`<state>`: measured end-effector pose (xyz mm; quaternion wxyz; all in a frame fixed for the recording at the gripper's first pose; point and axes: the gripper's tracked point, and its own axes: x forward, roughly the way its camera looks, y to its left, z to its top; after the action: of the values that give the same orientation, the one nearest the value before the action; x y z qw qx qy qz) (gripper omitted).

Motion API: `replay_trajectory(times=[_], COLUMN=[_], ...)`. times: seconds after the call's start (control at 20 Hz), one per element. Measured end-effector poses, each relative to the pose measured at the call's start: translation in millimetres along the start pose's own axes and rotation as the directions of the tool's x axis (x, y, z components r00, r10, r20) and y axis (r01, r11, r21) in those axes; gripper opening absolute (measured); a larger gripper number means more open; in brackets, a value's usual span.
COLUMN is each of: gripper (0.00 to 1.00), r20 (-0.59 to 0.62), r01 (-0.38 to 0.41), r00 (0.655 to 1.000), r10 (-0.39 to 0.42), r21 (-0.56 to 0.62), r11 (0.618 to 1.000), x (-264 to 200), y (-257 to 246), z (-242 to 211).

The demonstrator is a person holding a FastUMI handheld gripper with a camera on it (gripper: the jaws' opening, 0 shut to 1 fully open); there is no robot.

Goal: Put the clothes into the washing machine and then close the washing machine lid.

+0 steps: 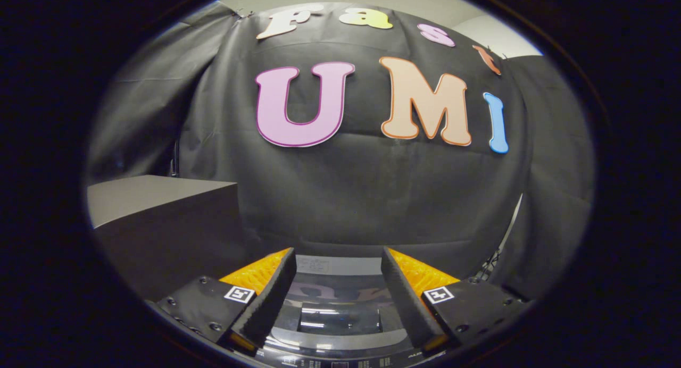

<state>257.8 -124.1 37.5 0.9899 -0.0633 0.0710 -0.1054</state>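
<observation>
Gripper: the gripper is held level and pointed straight at the booth's back wall, its two fingers spread wide apart with nothing between them, so it is released and grasping nothing
Fingers: the two fingers run forward side by side, well apart, and each carries a small square marker on the block behind it
Pose: the gripper sits just above the machine, tilted slightly down, so that the machine's top shows in the gap between the fingers and under them
Washing machine: the washing machine lies directly below and just ahead of the fingers; a strip of its control panel with small print, too small to tell, shows nearest
Lid: the lid is a dark glossy pane lying flat over the tub, which looks closed, and it mirrors the wall; it lies between the fingers
Rear of machine: a pale grey panel sits beyond the lid, near the fingertips
Clothes: I cannot tell where the clothes are, since the glossy pane hides what is inside
Box: a large dark box with a flat grey top stands to the left, beyond the left finger
Far end: the black cloth wall hangs behind the machine and the box
</observation>
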Motion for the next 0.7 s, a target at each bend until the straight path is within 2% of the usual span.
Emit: replay_trajectory(times=[0.15, 0.4, 0.7], gripper=[0.99, 0.99, 0.99], r20=[0.002, 0.029, 0.081], r01=[-0.003, -0.006, -0.015], r00=[1.000, 1.000, 0.997], r10=[0.003, 0.005, 0.011], r21=[-0.025, 0.039, 0.042], r11=[1.000, 0.999, 0.999], x=[-18, -52, -100], y=[-2, -4, 2], z=[2, 19, 43])
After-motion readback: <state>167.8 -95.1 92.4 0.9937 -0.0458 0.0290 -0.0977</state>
